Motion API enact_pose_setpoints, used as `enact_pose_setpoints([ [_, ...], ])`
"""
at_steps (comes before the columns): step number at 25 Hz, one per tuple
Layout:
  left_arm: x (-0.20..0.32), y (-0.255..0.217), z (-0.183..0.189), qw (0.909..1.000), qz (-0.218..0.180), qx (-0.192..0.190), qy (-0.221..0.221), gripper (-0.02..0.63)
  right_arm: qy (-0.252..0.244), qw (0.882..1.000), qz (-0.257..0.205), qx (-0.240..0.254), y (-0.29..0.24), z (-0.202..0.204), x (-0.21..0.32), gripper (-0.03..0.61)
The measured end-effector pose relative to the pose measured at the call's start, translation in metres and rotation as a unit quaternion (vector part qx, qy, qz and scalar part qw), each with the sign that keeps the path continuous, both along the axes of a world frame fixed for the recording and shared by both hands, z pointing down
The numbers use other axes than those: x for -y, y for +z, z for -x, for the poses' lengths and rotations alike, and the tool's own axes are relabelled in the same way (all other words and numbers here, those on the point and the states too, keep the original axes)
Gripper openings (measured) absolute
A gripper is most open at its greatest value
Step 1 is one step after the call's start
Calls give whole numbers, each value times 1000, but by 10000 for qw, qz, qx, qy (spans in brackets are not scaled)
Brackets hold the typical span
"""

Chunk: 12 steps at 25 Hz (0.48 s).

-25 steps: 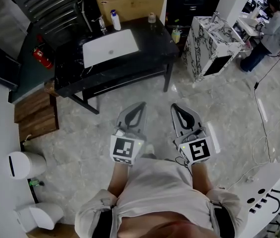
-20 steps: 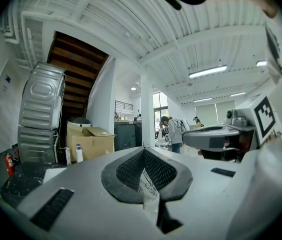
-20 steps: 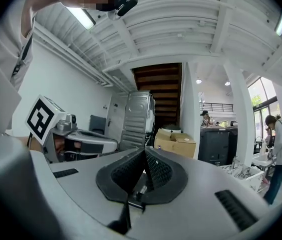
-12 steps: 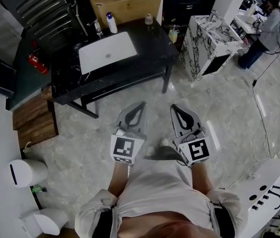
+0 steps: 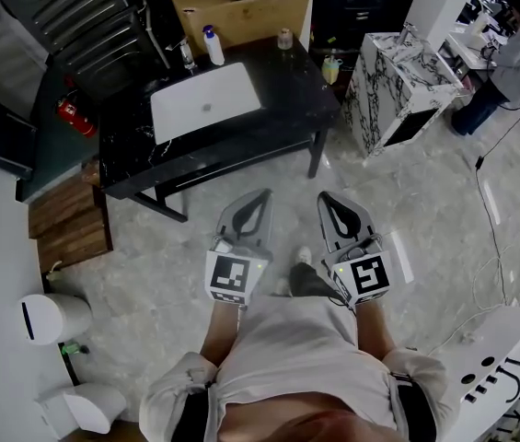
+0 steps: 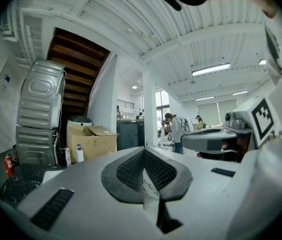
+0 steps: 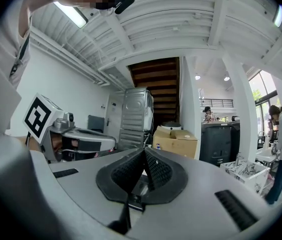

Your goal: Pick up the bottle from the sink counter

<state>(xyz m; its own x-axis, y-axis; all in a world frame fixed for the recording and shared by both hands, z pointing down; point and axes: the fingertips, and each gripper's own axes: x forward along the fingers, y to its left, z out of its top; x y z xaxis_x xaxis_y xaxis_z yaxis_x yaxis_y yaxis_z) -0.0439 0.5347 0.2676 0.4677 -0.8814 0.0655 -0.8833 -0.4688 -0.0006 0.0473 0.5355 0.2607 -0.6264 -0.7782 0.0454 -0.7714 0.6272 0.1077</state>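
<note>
One black sink counter [image 5: 296, 81] with one white basin [image 5: 206, 102]; two tongs, left gripper [image 5: 264, 194] and right gripper [image 5: 324, 197], both pinched shut on nothing, well apart from it. One bottle [image 5: 213, 46] upright behind the basin. Against a second ago, counter slightly lower in head view

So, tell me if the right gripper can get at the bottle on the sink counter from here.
Probably not yet. The right gripper, jaws shut, hangs over open floor short of the counter; the bottle stands at its far edge behind the sink. Nothing blocks the way once closer.
</note>
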Motion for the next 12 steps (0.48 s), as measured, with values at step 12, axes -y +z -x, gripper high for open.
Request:
enact_pose_setpoints([
  [12,63,-5,-10,9998,-13,61,-202,2,-260,9996,-24,74,-4,-7,67,-3],
])
